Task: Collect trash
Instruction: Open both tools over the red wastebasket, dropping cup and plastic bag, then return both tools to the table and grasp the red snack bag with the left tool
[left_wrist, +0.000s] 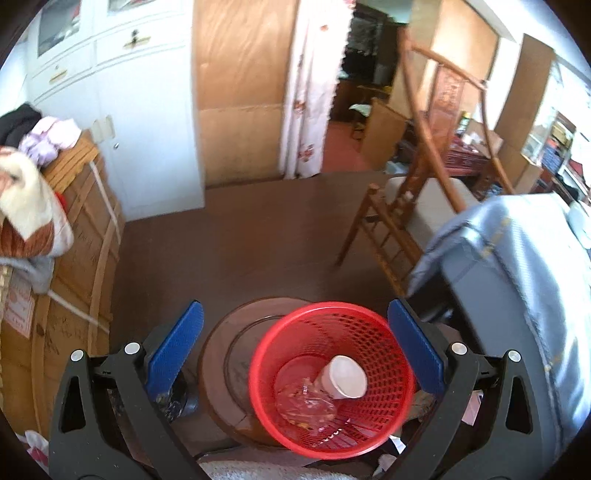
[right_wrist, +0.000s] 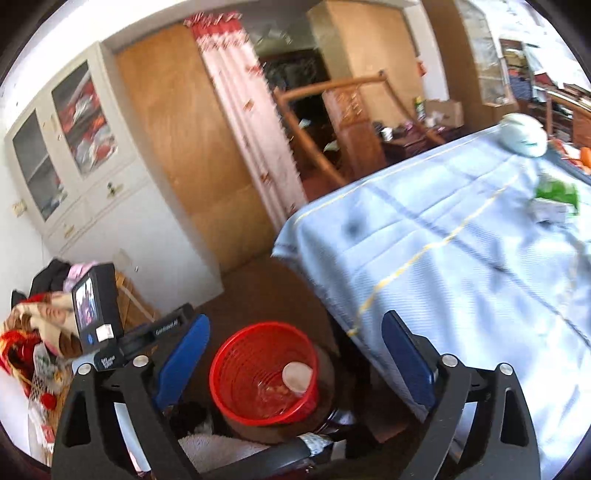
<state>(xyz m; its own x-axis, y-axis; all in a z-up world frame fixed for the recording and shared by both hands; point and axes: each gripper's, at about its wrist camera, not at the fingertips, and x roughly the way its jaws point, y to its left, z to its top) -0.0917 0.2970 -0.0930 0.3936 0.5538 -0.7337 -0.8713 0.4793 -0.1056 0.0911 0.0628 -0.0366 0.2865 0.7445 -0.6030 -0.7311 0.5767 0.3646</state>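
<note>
Trash sits inside a red plastic mesh wastebasket (left_wrist: 330, 376) in the left wrist view: a white paper cup (left_wrist: 345, 376) and a crumpled clear plastic wrapper (left_wrist: 306, 404) with orange-brown crumbs on it. The cup lies tipped over on the basket floor, its long axis slanting from lower left to upper right, with one round white end facing up toward the camera; I cannot tell whether that end is the mouth or the base. The wrapper lies just beside the cup, to its lower left, touching it. The basket stands upright, mouth open, on a round dark brown wooden stool (left_wrist: 225, 354). The left gripper (left_wrist: 293, 332) hangs above the basket, its blue-padded jaws spread wide with nothing between them. To the right, a pale blue quilted cloth (left_wrist: 517, 295) hangs over a table edge.

In the right wrist view the same red basket (right_wrist: 264, 373) shows from higher up, with the cup (right_wrist: 296, 376) leaning against its right inner wall and the wrapper (right_wrist: 271, 393) to the cup's left on the bottom. The right gripper (right_wrist: 295, 343) is released, jaws far apart and empty, above the basket. The blue cloth (right_wrist: 461, 258) covers the tabletop at right, where a green and white piece of packaging (right_wrist: 554, 199) lies near the far edge, well apart from the basket.
</note>
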